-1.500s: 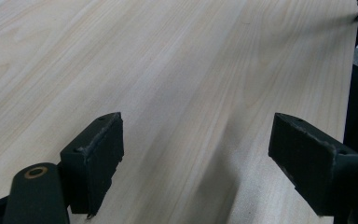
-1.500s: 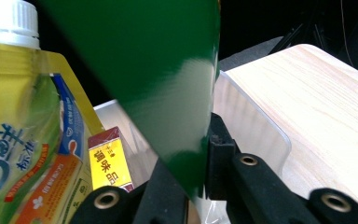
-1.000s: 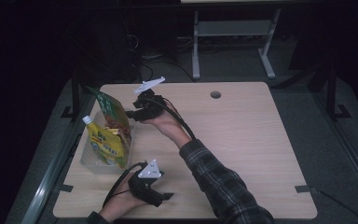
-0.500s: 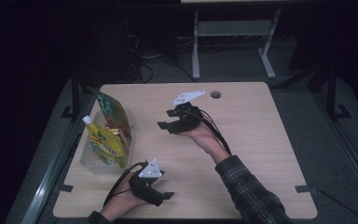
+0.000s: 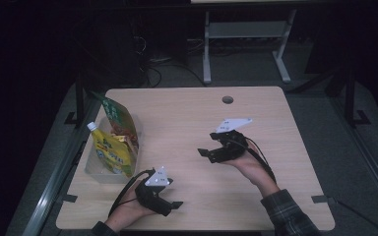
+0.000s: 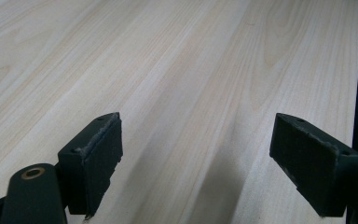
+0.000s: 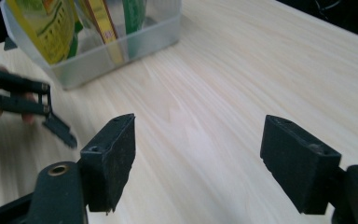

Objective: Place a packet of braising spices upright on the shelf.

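Note:
A clear plastic bin stands at the table's left edge. It holds an upright yellow-green spouted pouch and a green packet. My right gripper hovers over the middle of the table, well to the right of the bin and pointing left. Its jaws are open and have just been opening, with nothing between them. In the right gripper view the gripper faces the bin across bare wood. My left gripper rests near the front edge. In its own view the left gripper is open and empty over the tabletop.
The light wooden table has a round cable hole near its far edge. A metal desk frame stands on the dark floor behind. In the right gripper view the left gripper sits low at the left, in front of the bin.
My right gripper has moved from beside the bin to the right and nearer the person, to the table's middle, with its jaws wider apart. The left gripper has stayed put.

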A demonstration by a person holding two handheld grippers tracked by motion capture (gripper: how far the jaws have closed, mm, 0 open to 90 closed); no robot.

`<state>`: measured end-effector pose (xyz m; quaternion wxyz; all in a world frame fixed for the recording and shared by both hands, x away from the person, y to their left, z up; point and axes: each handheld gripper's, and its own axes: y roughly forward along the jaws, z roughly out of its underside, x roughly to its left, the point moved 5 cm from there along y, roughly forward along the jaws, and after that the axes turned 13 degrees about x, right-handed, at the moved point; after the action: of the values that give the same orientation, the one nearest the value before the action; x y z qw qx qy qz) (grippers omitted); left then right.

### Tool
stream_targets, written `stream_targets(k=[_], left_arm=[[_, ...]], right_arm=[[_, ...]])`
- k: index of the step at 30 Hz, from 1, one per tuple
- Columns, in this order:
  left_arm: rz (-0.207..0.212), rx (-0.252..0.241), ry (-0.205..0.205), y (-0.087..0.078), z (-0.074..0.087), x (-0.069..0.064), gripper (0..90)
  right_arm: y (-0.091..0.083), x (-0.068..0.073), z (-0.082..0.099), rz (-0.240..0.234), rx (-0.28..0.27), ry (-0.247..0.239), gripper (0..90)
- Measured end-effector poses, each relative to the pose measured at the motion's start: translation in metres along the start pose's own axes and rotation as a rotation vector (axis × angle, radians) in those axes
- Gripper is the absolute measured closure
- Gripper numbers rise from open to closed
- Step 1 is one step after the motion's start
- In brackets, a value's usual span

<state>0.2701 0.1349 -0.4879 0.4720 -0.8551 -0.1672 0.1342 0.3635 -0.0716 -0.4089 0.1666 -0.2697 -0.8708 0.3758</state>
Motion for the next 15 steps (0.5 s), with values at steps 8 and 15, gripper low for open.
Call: stream_targets(k=[8,15], left_arm=[[-0.002,0.002,0.008,0.001,0.001,0.002,15.7],[-0.003,-0.001,0.001,0.001,0.003,0.003,15.7]], right_arm=[[-0.017,-0.003,0.05,0.019,-0.003,0.029,19.0],[-0.021,0.0,0.082,0.045,0.017,0.024,15.1]])
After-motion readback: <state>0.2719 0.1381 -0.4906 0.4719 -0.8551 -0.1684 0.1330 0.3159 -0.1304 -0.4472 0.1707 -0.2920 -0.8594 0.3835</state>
